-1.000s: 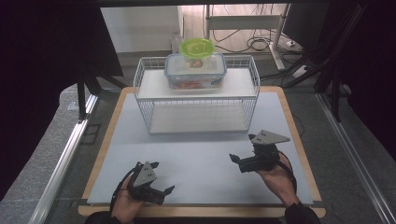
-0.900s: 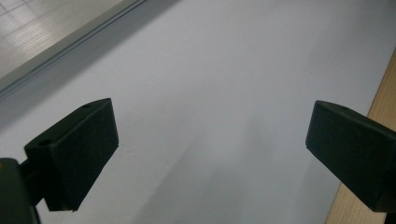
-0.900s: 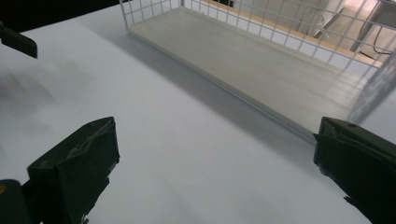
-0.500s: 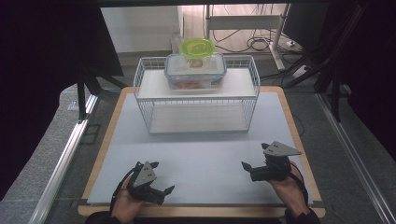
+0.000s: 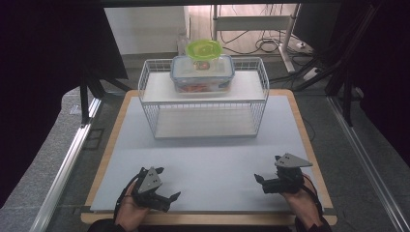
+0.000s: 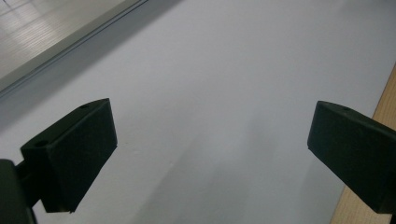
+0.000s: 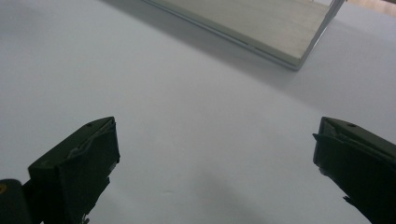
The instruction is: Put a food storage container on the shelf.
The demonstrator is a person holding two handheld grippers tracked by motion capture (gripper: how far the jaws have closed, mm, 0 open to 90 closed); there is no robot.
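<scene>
Jaws on both of my grippers stand spread wide with nothing between them; my left gripper sits low in the lower left of the high view, resting near the front edge of the bench, and my right gripper sits in the lower right, also near that front edge, the two well apart from each other; each is held in one of my hands, which come in from the bottom of the frame.

Seen from the left gripper view, my two black pads flank bare pale mat, with a strip of the wooden border at the right edge; from the right gripper view, my pads also frame bare mat, and the lower board of the wire rack crosses the upper right of that frame.

Upper centre of the high view holds the white wire rack; on its top shelf stands a clear lidded container, with a green lidded bowl on top of it; both are far from my grippers, across the mat.
</scene>
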